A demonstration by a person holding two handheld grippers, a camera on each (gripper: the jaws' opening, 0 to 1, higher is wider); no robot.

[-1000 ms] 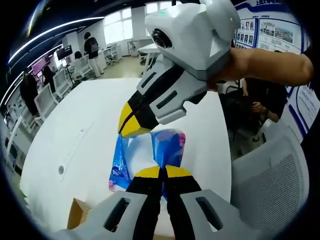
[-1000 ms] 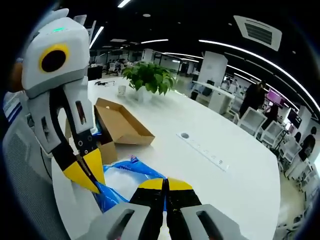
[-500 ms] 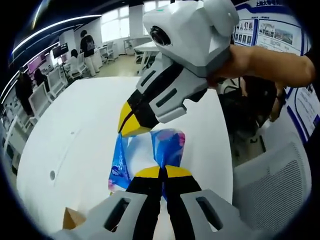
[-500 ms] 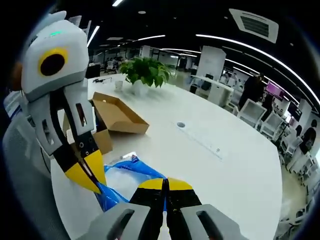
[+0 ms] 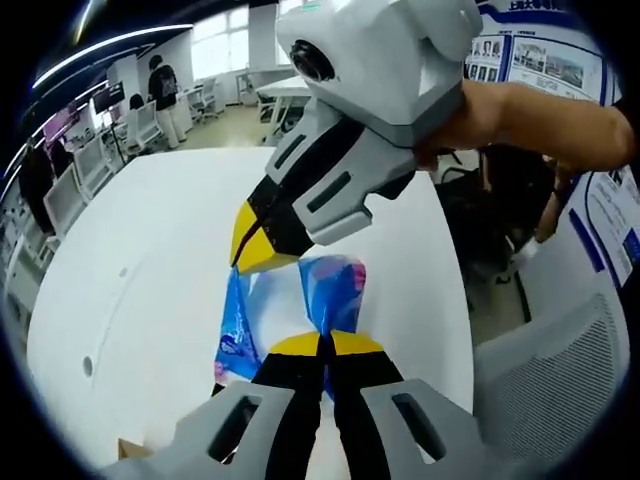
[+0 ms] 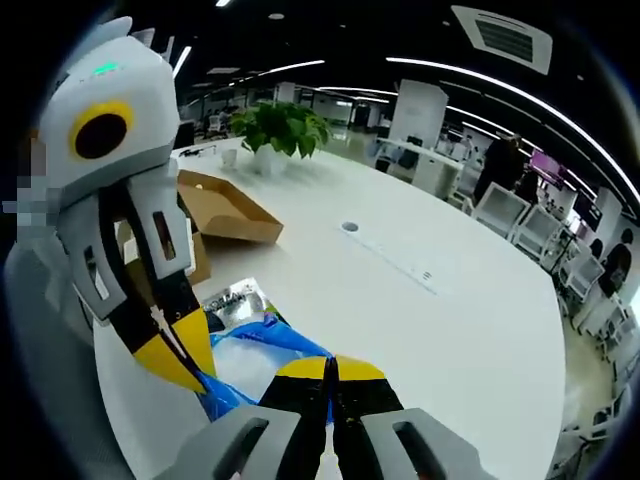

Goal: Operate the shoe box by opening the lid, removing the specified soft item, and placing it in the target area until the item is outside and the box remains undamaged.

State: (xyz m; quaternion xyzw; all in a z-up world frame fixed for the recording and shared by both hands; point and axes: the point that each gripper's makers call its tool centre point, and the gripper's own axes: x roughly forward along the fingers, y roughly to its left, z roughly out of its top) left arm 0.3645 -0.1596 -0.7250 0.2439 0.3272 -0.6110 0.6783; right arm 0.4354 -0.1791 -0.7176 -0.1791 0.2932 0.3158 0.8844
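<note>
An open-plan office surrounds a large white table (image 6: 430, 330); the brown shoe box (image 6: 215, 205) sits open on it near a potted plant (image 6: 275, 125). The blue-and-white soft bag (image 5: 290, 310) is outside the box, held between the two grippers over the tabletop. The left gripper (image 5: 322, 345) and right gripper (image 6: 331, 368) each have jaws pressed together, pinching opposite edges of the bag.

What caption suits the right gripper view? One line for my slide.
Both grippers pinch a blue plastic bag above the white table, open cardboard box behind.
</note>
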